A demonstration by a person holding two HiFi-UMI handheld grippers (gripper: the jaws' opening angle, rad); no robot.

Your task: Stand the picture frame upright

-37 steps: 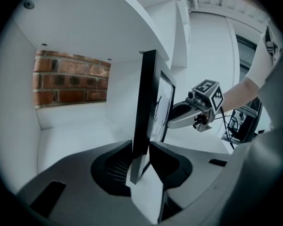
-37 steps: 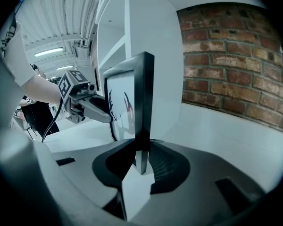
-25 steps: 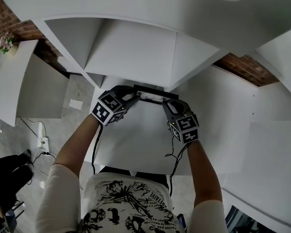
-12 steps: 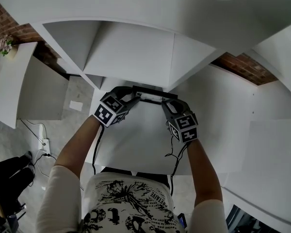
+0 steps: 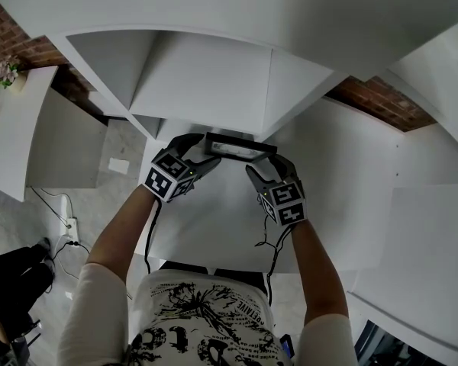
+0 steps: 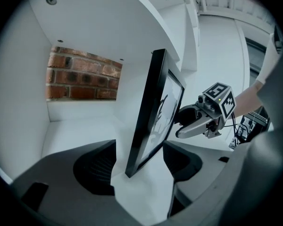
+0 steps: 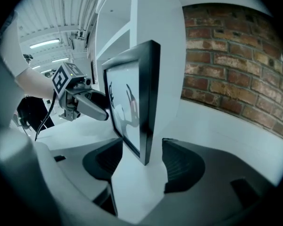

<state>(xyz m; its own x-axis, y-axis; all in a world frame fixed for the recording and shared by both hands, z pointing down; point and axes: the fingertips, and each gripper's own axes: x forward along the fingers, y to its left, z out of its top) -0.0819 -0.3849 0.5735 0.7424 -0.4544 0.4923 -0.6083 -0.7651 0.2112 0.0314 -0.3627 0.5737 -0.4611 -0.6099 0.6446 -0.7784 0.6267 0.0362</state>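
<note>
Two just opened wide astride standing picture frame (image 5: 233,146): left hand-held gripper (image 5: 202,153), right hand-held gripper (image 5: 265,171) | shelf (image 5: 214,223) | brick wall (image 7: 226,65)

Seen from above, the picture frame (image 5: 240,147) shows only its top edge and a narrow, foreshortened strip of glass; its foot and back are hidden. In the left gripper view its print (image 6: 167,107) sits at a steep angle, a dark figure too skewed to identify. A small pinkish plant (image 5: 8,69) on the white ledge (image 5: 15,128) is too tiny to name. A dark shape (image 5: 8,277) is cut off at the left edge, and the person's printed T-shirt (image 5: 198,319) at the bottom edge.
</note>
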